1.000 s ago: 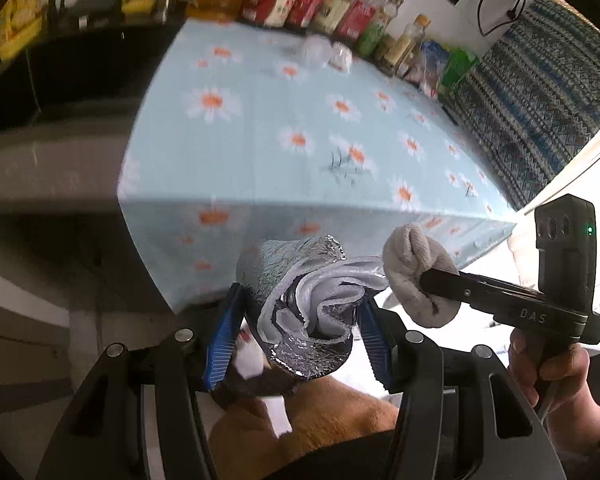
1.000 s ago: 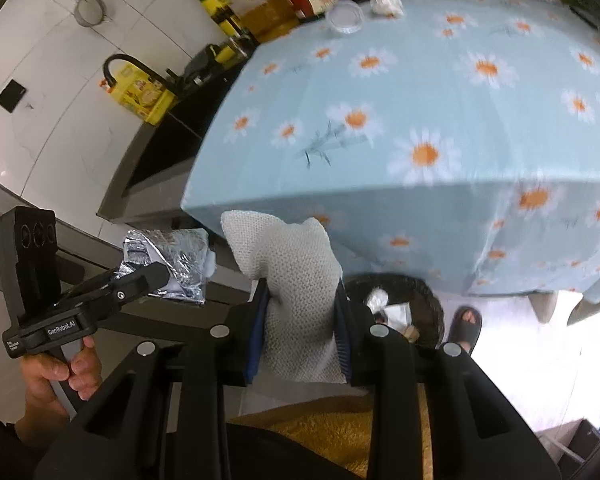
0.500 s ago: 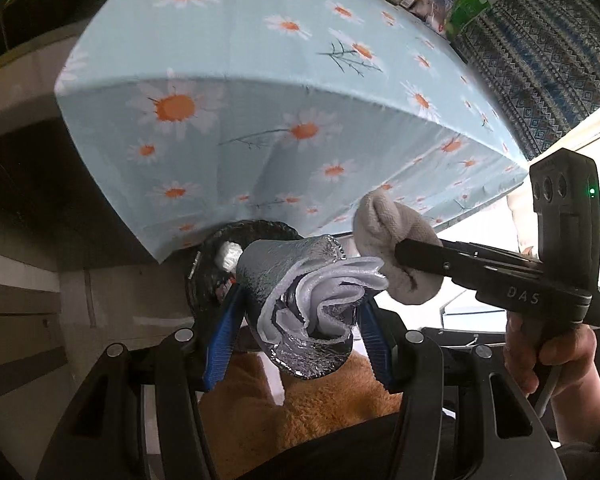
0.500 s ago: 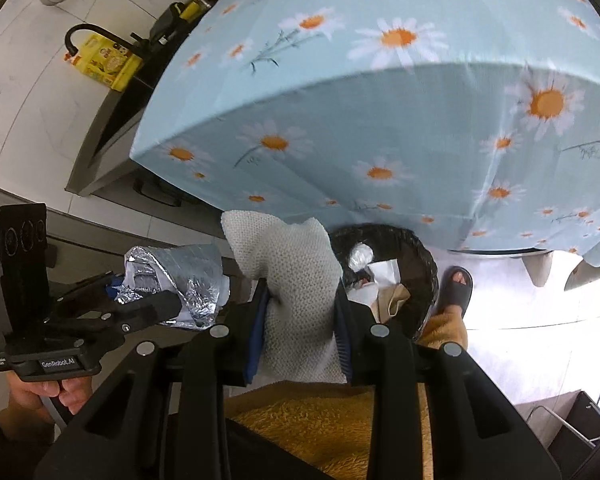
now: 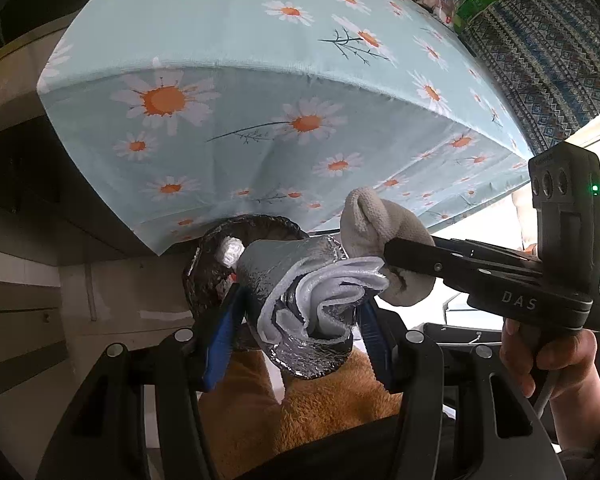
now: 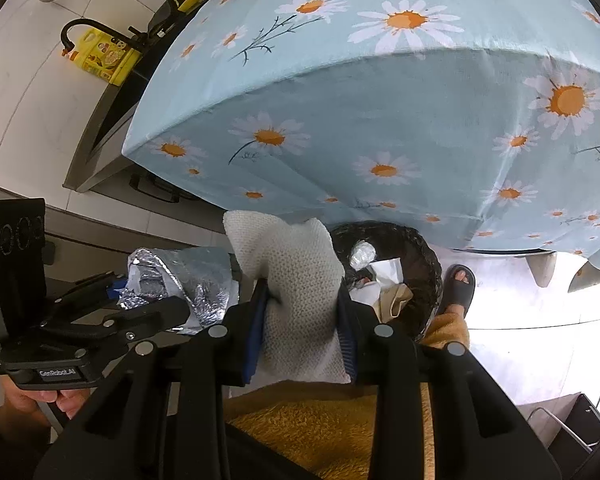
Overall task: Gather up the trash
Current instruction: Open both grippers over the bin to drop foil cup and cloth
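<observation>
Both grippers hang above a black trash bin [image 6: 416, 248] under the tabletop's [image 6: 380, 60] daisy cloth. The left gripper [image 5: 300, 320] clamps a crumpled foil pouch [image 5: 300, 288]. The right gripper [image 6: 302, 320], nearer the bin's mouth, its jaws just easing apart, pinches a knitted white cloth [image 6: 296, 280] pointing upright.
</observation>
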Action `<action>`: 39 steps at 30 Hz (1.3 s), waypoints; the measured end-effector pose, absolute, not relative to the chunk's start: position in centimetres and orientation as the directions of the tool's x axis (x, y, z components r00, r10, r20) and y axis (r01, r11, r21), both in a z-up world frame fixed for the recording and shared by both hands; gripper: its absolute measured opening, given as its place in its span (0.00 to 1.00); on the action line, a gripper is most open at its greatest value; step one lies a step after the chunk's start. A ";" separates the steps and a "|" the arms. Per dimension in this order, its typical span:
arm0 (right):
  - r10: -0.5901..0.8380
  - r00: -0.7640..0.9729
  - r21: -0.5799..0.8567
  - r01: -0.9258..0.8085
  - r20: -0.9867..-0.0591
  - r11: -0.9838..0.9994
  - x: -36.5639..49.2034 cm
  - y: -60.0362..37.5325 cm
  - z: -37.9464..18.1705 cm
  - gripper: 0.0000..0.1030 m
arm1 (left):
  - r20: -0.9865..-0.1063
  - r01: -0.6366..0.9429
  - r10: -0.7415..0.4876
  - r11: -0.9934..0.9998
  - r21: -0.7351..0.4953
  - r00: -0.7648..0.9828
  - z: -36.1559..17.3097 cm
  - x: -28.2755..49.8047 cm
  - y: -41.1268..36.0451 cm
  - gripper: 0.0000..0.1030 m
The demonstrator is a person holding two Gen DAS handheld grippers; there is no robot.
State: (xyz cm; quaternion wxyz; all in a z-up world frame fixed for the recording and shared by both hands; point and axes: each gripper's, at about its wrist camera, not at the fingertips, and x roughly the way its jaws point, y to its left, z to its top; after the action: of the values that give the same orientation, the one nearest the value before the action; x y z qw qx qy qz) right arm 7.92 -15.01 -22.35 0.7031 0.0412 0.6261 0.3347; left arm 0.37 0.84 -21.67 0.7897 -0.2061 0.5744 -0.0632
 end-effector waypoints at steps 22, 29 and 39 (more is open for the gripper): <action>0.540 -0.012 0.507 -0.362 -0.841 0.782 9.8 -16.0 -22.3 0.57 | -0.905 -0.183 -0.339 0.902 -0.390 0.257 -23.0 2.3 1.5 0.64; 0.521 -0.007 0.484 -0.377 -0.854 0.789 10.1 -15.9 -21.8 0.57 | -0.901 -0.178 -0.341 0.902 -0.394 0.267 -22.7 2.6 1.5 0.64; 0.523 0.074 0.449 -0.419 -0.849 0.789 10.5 -15.6 -17.7 0.58 | -0.878 -0.103 -0.344 0.912 -0.397 0.333 -19.1 3.0 1.3 0.64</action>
State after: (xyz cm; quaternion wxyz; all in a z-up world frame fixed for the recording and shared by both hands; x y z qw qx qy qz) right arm 10.54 -15.60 -17.70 0.7315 0.0435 0.5995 0.3217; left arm 2.96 1.29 -19.13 0.7926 -0.1952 0.5726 -0.0762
